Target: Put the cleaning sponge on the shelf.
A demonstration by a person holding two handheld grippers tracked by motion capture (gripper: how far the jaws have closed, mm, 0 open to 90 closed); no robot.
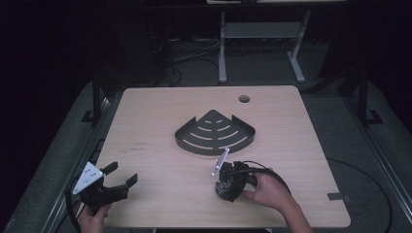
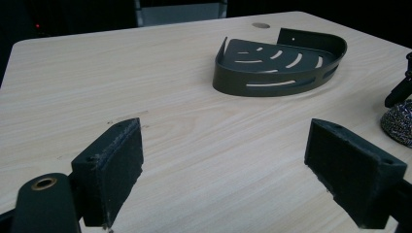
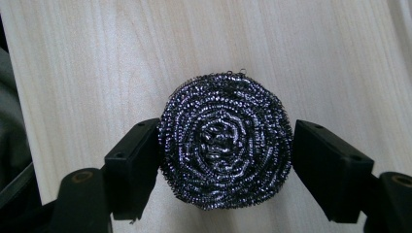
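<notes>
R gripper (image 3: pixel 226 160) pads press round, coiled steel-wire scourer (image 3: pixel 226 141) on woodgrain table (image 3: pixel 97 58).

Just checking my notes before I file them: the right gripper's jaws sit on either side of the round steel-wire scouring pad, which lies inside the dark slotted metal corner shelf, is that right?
Not quite. The round steel-wire scouring pad does sit between the jaws of the right gripper, but it lies on the light wooden table, not inside the dark slotted metal corner shelf. The high view shows the shelf standing apart, farther up the table.
</notes>
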